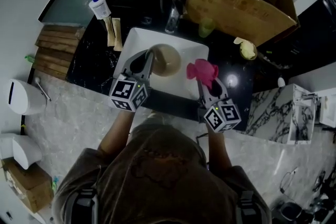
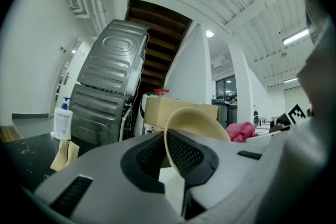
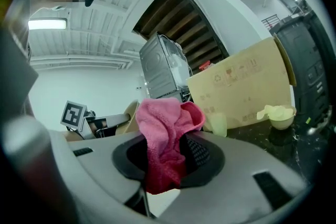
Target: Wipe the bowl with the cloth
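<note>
Since I'm pinching the beige round bowl (image 1: 165, 59) by its rim w/ the left gripper (image 1: 148, 58), it sits tipped up on edge over the white square sink basin (image 1: 137, 39), its open side facing the other tool. That's the point of the hold: one jaw inside the wall, one outside, so the inside is bared for wiping and any drips land in the basin. In the left gripper view the rim (image 2: 194, 122) runs right between the two black pads, clamped firm.

My right gripper (image 1: 202, 84) is closed on the crumpled pink terry cloth (image 1: 202, 72); a fat wad sticks out past the jaw tips (image 3: 165, 131), which gives me a soft face to press w/ rather than hard plastic. The cloth sits just beside the bowl, on its right, at approx. the same height. From the head view there looks to be a thin gap, but I can't be sure they're apart.

Judging by that, no wiping contact yet; next I'd bring the wad across into the bowl's hollow.

Round about: a white pump bottle (image 1: 98, 7) back left on the dark counter, a big cardboard box (image 1: 239, 5) behind.
</note>
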Available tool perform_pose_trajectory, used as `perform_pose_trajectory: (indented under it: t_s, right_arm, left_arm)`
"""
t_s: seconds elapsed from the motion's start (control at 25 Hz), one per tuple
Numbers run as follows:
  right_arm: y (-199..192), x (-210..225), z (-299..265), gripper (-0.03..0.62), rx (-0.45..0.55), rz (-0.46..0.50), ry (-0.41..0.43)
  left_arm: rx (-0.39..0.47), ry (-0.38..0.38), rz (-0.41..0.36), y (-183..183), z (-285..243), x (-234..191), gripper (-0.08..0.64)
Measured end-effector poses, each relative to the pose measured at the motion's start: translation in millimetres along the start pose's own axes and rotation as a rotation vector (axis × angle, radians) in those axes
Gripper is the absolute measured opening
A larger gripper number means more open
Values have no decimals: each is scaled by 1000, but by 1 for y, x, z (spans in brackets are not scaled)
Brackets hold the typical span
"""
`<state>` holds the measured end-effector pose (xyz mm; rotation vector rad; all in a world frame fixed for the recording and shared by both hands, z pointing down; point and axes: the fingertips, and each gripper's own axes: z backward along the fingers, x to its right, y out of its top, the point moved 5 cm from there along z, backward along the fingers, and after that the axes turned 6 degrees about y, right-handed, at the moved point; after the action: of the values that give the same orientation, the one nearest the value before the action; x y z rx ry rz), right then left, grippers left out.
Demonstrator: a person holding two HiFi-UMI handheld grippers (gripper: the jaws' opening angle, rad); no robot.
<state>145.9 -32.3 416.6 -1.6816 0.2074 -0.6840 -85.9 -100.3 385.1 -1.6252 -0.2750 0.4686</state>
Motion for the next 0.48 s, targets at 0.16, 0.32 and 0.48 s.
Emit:
perform_pose_trajectory:
  t_s: [0.16, 0.32, 0.48]
  right_arm:
    - [7, 6, -25, 115, 3, 8, -21]
    - [15, 13, -46, 115, 13, 19, -48]
    - [22, 17, -62, 115, 27, 16, -54]
  left_arm:
    - [-23, -53, -10, -6, -26, -13, 20]
    - [-36, -106, -24, -7, -48, -24, 20]
    - [-59, -151, -59, -13, -61, -28, 20]
